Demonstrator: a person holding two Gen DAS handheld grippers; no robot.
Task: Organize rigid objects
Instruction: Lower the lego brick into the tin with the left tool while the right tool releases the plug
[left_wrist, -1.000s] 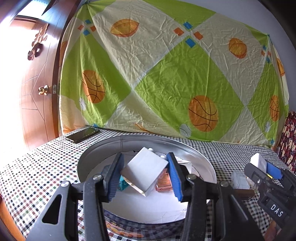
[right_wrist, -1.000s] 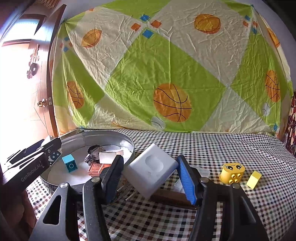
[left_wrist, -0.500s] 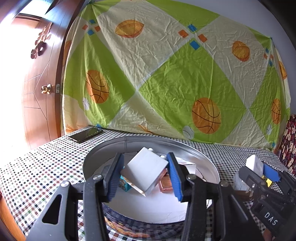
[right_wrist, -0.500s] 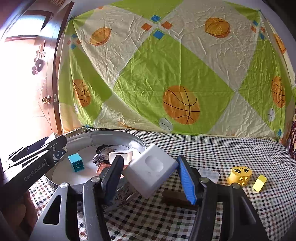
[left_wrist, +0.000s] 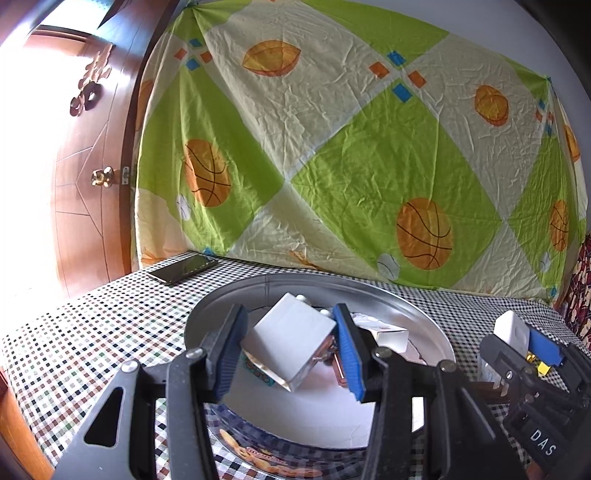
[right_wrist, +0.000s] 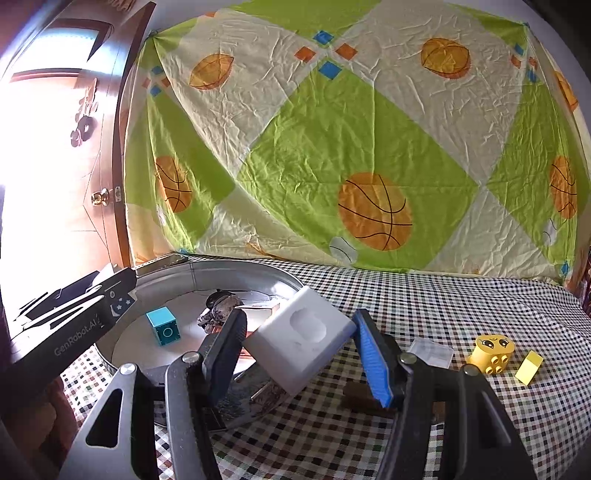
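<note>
My left gripper (left_wrist: 290, 352) is shut on a grey-white block with clear edges (left_wrist: 293, 341), held tilted over the round metal tin (left_wrist: 413, 306). My right gripper (right_wrist: 301, 354) is shut on a white foam block with a hollow in its face (right_wrist: 301, 338), held tilted just right of the tin (right_wrist: 236, 267). The tin holds a teal cube (right_wrist: 164, 325), a dark crumpled object (right_wrist: 221, 308), a white box (left_wrist: 384, 330) and a copper-coloured piece (left_wrist: 338, 363). The right gripper also shows at the right of the left wrist view (left_wrist: 517, 339).
On the checked cloth to the right lie a yellow face toy (right_wrist: 491, 349), a yellow block (right_wrist: 529, 367), a clear plastic lid (right_wrist: 430, 350) and a dark brown bar (right_wrist: 364, 398). A phone (left_wrist: 183, 267) lies behind the tin. A wooden door (left_wrist: 74, 166) stands at left.
Both grippers have risen slightly and shifted, still holding their blocks. The tin and table objects sit a little lower in both views.
</note>
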